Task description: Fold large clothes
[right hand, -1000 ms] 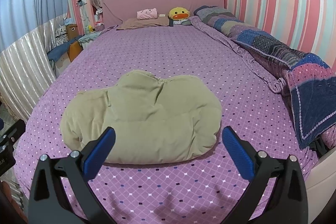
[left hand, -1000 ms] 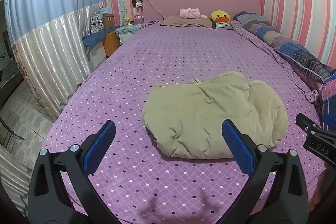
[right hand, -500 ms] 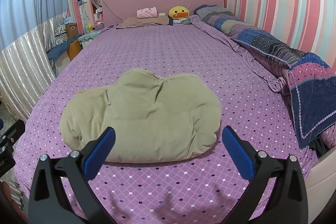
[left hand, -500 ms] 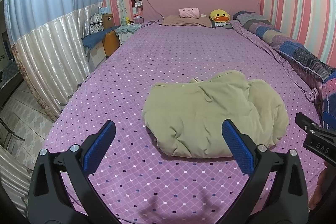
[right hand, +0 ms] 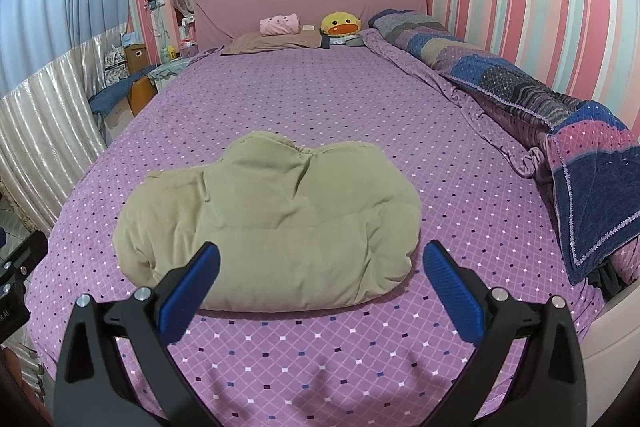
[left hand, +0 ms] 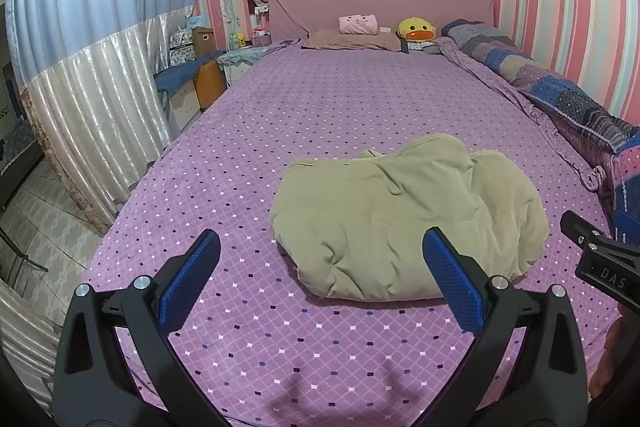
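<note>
A puffy olive-green padded garment lies folded in a compact bundle on the purple dotted bed sheet, near the foot of the bed. It also shows in the right wrist view. My left gripper is open and empty, held above the sheet just short of the bundle's near left edge. My right gripper is open and empty, held just short of the bundle's near edge. Part of the right gripper's body shows at the right edge of the left wrist view.
A rolled patchwork quilt runs along the bed's right side by the striped wall. A pillow, a pink cushion and a yellow duck toy sit at the headboard. Curtains and bedside clutter stand at the left.
Both grippers have drifted back and slightly down a little; the garment has not moved and both stay open.
</note>
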{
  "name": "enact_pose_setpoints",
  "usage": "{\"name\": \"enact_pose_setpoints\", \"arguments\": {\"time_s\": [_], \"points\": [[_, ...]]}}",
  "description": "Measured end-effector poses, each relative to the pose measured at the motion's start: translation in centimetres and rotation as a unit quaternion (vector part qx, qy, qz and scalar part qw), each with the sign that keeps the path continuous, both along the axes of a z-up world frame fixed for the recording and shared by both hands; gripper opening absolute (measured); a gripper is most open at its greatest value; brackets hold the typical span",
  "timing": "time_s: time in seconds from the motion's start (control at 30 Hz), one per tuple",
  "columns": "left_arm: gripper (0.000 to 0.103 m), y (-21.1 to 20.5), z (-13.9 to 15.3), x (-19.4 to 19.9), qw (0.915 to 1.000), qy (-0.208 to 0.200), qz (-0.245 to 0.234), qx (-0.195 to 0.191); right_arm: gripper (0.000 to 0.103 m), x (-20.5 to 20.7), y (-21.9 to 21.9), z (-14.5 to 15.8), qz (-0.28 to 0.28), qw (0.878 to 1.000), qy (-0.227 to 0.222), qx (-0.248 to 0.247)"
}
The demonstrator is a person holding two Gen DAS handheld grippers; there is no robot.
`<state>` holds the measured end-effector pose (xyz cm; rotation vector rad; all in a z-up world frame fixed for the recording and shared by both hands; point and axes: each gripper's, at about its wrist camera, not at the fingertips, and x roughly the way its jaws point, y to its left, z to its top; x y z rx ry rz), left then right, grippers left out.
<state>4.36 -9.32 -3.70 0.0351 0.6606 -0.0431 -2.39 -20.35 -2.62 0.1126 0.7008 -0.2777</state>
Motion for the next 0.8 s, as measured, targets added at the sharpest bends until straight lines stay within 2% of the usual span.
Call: {"name": "enact_pose_setpoints", "arguments": {"time_s": [0.8], "points": [[0.1,-0.14,0.09,-0.04,1.0,-0.005,-0.003,0.005,0.101,0.03,0.03,-0.1,-0.006,1.0,0.002,0.001]]}}
